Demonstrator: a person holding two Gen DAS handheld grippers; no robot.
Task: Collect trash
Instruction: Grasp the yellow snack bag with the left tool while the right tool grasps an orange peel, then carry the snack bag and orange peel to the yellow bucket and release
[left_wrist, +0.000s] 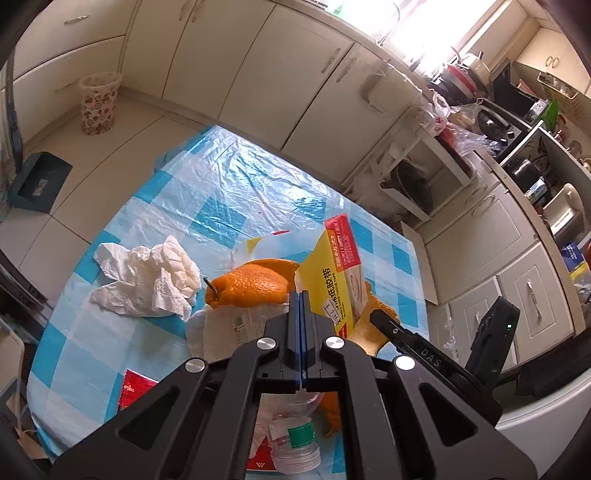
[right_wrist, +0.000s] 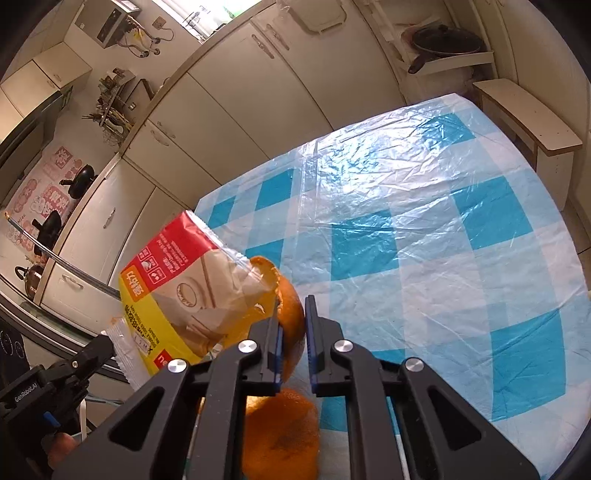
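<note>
In the left wrist view my left gripper (left_wrist: 300, 295) is shut and empty, above a clear plastic wrapper (left_wrist: 225, 326) and an empty plastic bottle (left_wrist: 295, 439). Beyond it lie orange peel (left_wrist: 251, 286), a crumpled white tissue (left_wrist: 147, 280) and a yellow and red package (left_wrist: 338, 273). The right gripper body (left_wrist: 413, 341) shows at the right. In the right wrist view my right gripper (right_wrist: 293, 314) is closed on a piece of orange peel (right_wrist: 291, 314), lifted by the yellow and red package (right_wrist: 173, 295). More peel (right_wrist: 280, 432) lies below.
The table has a blue and white checked cloth (left_wrist: 221, 206) under clear plastic (right_wrist: 424, 221). A red wrapper (left_wrist: 135, 391) lies near the front edge. A flowered waste bin (left_wrist: 99, 101) and a blue dustpan (left_wrist: 38, 181) stand on the floor. Cabinets ring the room.
</note>
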